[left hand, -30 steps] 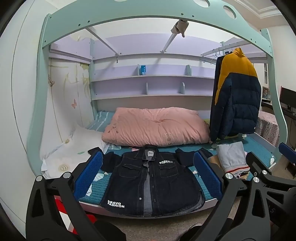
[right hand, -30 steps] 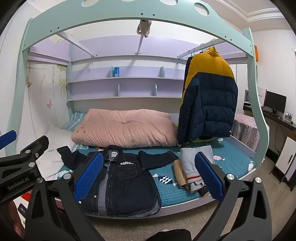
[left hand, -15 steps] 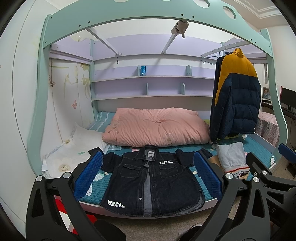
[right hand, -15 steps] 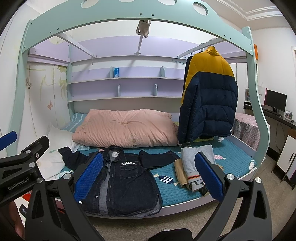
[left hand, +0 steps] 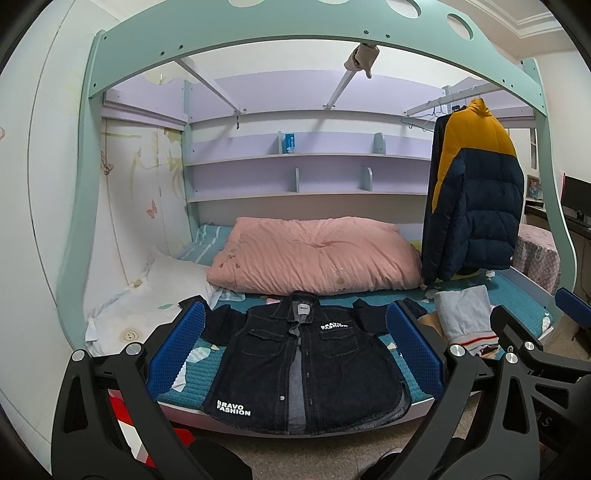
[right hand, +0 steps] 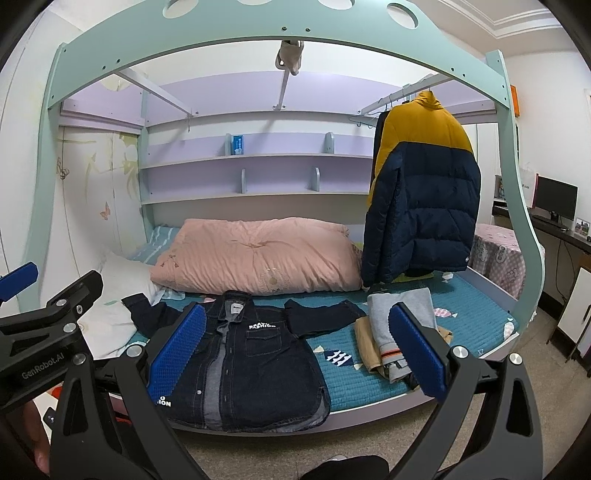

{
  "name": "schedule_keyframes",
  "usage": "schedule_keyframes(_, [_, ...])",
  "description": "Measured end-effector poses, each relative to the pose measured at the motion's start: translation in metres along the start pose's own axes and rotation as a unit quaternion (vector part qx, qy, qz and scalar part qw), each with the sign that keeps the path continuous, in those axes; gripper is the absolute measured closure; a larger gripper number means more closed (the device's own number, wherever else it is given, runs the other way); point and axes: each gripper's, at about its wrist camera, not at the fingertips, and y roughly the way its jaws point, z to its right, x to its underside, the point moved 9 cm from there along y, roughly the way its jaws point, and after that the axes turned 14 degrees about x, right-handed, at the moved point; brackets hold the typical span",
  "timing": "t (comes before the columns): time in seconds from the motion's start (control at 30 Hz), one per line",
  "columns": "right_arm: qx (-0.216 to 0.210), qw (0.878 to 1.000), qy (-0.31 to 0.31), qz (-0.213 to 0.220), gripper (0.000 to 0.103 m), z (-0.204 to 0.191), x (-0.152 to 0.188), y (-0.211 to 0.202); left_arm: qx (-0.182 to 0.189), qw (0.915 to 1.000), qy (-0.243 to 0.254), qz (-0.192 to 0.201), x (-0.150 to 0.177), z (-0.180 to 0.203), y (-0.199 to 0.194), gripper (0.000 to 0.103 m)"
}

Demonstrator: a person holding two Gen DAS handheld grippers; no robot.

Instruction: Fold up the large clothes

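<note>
A dark denim jacket [left hand: 306, 365] [right hand: 255, 365] with white "BRAVO FASHION" lettering lies spread flat, front up, on the teal bed mat [left hand: 406, 365], with its hem at the front edge and its sleeves out to both sides. My left gripper [left hand: 295, 347] is open, held back from the bed, its blue pads framing the jacket. Also open, my right gripper [right hand: 295, 347] hangs short of the bed and frames the jacket's right half and a folded pile. Neither touches any cloth.
A pile of folded grey and tan clothes [right hand: 395, 332] lies right of the jacket. A pink quilt [left hand: 314, 254] and white pillow [left hand: 147, 295] fill the back of the bed. A yellow and navy puffer coat [right hand: 421, 199] hangs at the right. Overhead runs the bunk frame [left hand: 295, 22].
Both views have drifted slightly nearer the bed; the jacket and the piles have not moved, and both grippers stay open.
</note>
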Motion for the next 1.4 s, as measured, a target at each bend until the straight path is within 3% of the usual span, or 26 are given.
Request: schedule_keyframes(1.4, [-0.001, 1.0, 0.0, 0.001, 0.007, -0.0001, -0.0016, 0.0005, -0.004, 1.0, 0.0, 0.002, -0.0056, -0.0057, -0.002, 0.005])
